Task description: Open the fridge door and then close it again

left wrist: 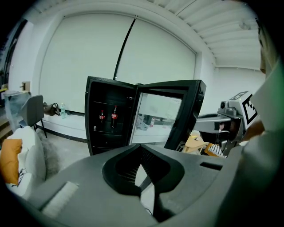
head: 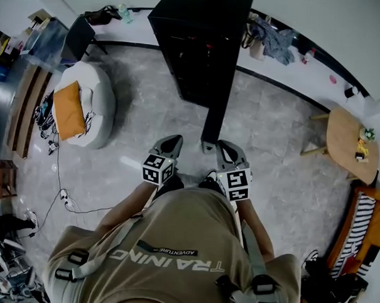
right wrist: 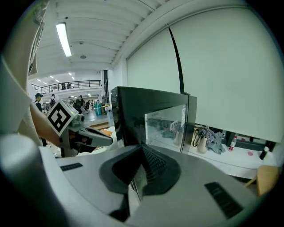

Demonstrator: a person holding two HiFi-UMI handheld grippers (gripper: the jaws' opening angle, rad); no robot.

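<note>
The black fridge (head: 198, 44) stands against the far wall with its glass door (head: 218, 111) swung wide open toward me. In the left gripper view the door (left wrist: 157, 119) hangs open to the right, and two cola bottles (left wrist: 114, 116) stand on a shelf inside. My left gripper (head: 175, 140) and right gripper (head: 223, 146) are held side by side in front of my chest, just short of the door's outer edge and touching nothing. Both are shut and empty. The right gripper view looks at the door's glass (right wrist: 165, 126) from the outside, with the left gripper (right wrist: 84, 133) beside it.
A white beanbag with an orange cushion (head: 85, 102) lies on the floor at left, with cables (head: 62, 195) trailing nearby. A round wooden table (head: 347, 142) and a striped seat (head: 363, 224) stand at right. Clothes and a bag (head: 273, 35) sit on the ledge behind the fridge.
</note>
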